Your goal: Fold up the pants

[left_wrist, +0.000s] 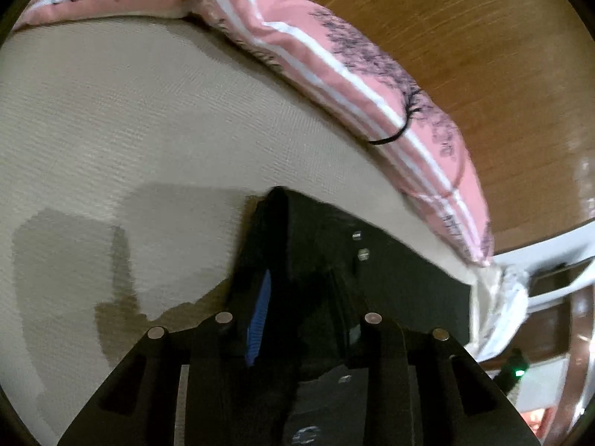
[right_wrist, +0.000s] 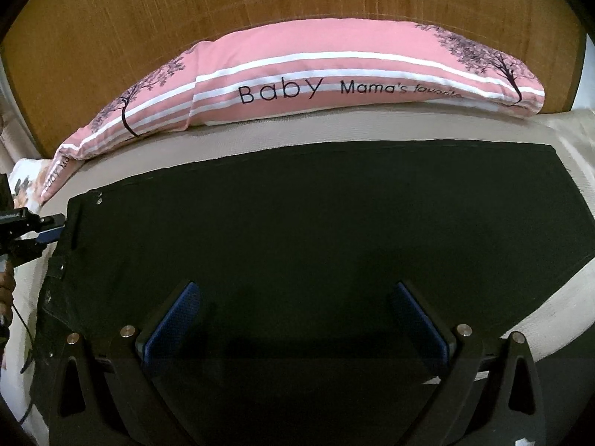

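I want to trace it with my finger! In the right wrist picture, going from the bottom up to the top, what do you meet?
Right tool → black pants → beige bed sheet → pink striped pillow → wooden headboard.

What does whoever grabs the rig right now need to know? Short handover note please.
Left gripper: shut on the waistband corner of the pants.
Right gripper: open, above the middle of the pants, holding nothing.
Pants: dark, spread flat on the beige bed, waistband to the left, pink pillow behind.
Done: pants look laid out, apparently leg over leg.
Left: the crosswise folds; right gripper probably needs a grip first.
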Motion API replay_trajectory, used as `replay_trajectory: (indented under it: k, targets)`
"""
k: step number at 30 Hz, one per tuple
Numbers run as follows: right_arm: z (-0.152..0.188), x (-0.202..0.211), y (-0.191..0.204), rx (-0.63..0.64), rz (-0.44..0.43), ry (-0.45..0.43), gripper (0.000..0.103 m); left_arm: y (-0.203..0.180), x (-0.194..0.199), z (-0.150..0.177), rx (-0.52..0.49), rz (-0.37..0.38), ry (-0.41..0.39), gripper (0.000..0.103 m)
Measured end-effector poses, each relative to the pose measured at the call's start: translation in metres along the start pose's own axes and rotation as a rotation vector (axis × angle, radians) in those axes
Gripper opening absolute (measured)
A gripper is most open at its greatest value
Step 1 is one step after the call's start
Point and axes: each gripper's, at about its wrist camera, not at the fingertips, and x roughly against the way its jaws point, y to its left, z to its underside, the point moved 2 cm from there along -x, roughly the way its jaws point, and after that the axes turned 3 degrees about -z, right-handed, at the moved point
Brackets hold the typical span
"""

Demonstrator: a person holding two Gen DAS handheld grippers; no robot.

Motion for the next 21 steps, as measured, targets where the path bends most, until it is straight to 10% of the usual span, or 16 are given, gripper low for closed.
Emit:
replay_trajectory:
  k: [13, 21]
  targets:
    - [-0.003, 0.0, -0.001, 0.025, 0.018, -0.009, 0.102, -0.015, -0.043, -0.033, 0.065, 0.017, -0.015, 0.025]
    - [-0.021, 0.01, -0.016, 0.138, -0.038, -0.005, 0.102, -0.043, 0.002, -0.01, 0.01, 0.018, -0.207, 0.008]
